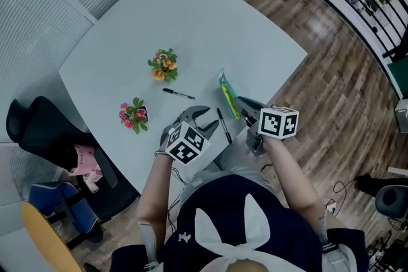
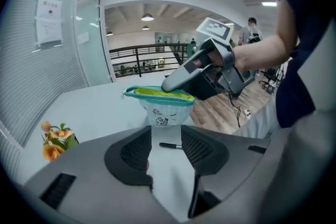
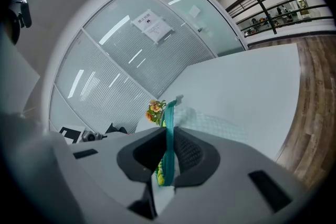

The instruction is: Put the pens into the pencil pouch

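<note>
So the pencil pouch is held up on edge near the front of the desk, with its teal zip rim clamped in the right tongs. The mouth is left open, and the yellow-green lining can be seen from the left gripper view. The left tongs are spread wide and nothing is gripped. A black pen is seen lying flat on the desk in the gap between them, just in front of the pouch and not touched by the pads. A second black pen is found further out on the desk, left of the pouch and near the orange flowers. Pink flowers are parked by the desk's left edge.
</note>
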`<state>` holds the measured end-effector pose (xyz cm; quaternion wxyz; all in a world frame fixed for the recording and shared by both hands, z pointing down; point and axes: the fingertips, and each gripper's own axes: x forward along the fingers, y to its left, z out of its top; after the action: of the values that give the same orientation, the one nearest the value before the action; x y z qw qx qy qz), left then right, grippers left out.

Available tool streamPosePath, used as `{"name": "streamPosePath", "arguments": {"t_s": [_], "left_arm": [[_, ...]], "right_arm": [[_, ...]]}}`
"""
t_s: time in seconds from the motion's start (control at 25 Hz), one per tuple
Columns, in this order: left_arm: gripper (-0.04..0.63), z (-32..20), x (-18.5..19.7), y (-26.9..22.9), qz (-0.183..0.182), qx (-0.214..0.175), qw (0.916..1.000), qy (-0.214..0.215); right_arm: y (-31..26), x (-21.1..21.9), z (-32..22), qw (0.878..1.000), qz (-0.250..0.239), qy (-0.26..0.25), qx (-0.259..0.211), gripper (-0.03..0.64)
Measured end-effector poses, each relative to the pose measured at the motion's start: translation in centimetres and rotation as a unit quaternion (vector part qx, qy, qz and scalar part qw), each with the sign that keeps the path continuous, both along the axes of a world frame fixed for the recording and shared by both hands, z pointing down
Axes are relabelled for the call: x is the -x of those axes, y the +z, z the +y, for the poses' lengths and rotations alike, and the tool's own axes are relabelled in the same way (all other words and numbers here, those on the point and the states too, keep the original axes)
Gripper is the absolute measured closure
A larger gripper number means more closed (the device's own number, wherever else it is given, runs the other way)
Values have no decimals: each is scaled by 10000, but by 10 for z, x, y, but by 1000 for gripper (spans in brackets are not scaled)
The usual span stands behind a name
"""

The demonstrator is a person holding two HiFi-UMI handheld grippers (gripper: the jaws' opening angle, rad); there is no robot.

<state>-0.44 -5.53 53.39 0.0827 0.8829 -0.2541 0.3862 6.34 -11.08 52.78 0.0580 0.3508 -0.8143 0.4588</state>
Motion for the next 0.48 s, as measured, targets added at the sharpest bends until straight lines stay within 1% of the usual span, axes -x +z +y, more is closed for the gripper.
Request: {"name": "streamPosePath", "arguments": {"t_s": [0.08,0.2,0.32,0.4,0.48], "left_arm": [[409,1,-5,2,-181,-32,9988,456],[390,4,-12,17,-464,93,9918,1184],[377,4,-15,43,-914,174,9798,1769],[377,2,-17,60,-1217,118,9699,2108],[377,2,-19,76,-1435,164,9595,2417]], "right_arm": [[-2,0,-1,10000,-25,4,-17,569],[-4,1,-1,10000,-83,-4,-25,569],[-3,0,-1,10000,-88,-3,-21,569],[-4,-1,-1,10000,-98,4,-11,569],[-4,-1,-2,9999,-107,13,6,569]]}}
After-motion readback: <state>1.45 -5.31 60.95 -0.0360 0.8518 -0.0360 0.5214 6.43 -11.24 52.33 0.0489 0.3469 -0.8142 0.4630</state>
